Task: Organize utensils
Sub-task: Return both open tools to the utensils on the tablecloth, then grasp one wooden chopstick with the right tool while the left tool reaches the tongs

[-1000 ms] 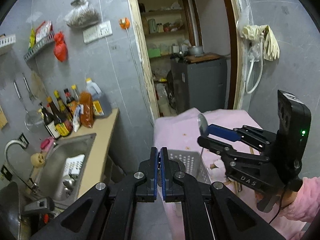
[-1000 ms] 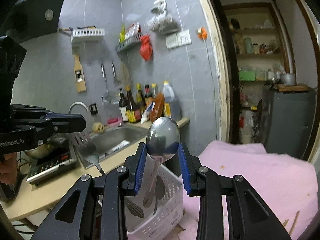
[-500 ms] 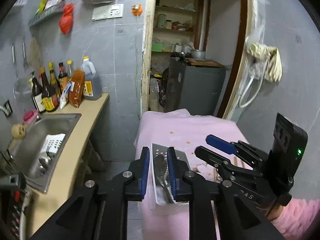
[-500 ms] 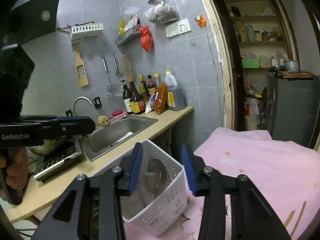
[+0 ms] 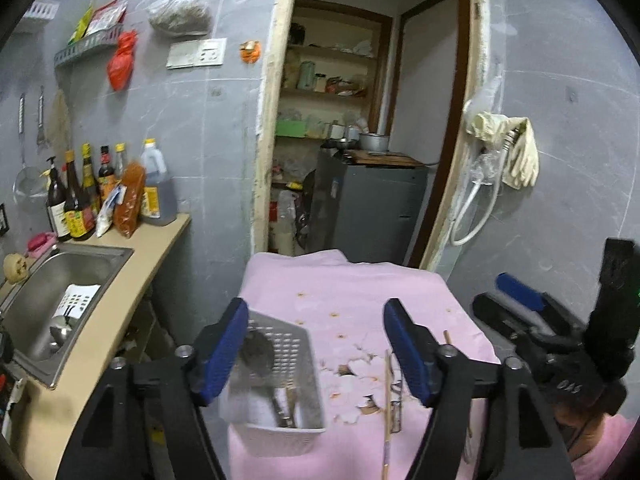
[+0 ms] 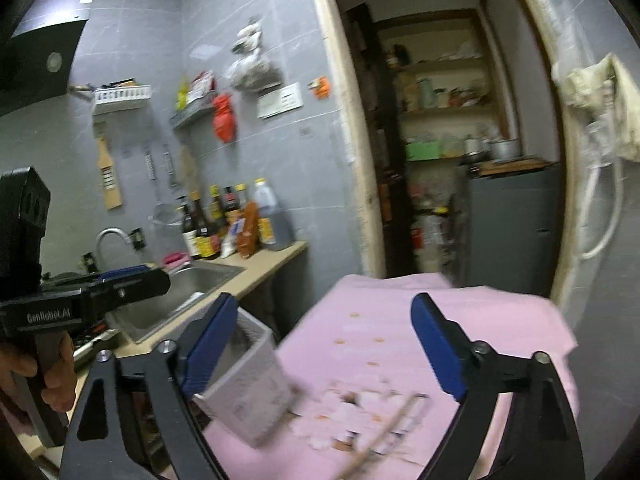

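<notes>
Both grippers, left [image 5: 314, 344] and right [image 6: 320, 344], hang with jaws spread and empty above the pink cloth [image 5: 360, 292]. Spoons rest in the basket [image 5: 280, 432]; chopsticks [image 5: 387, 400] lie loose beside it, thin enough to slip a careless pinch.

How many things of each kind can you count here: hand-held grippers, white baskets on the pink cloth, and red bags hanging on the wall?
Grippers: 2 (left gripper, right gripper)
White basket: 1
Red bag: 1
Total: 4
</notes>
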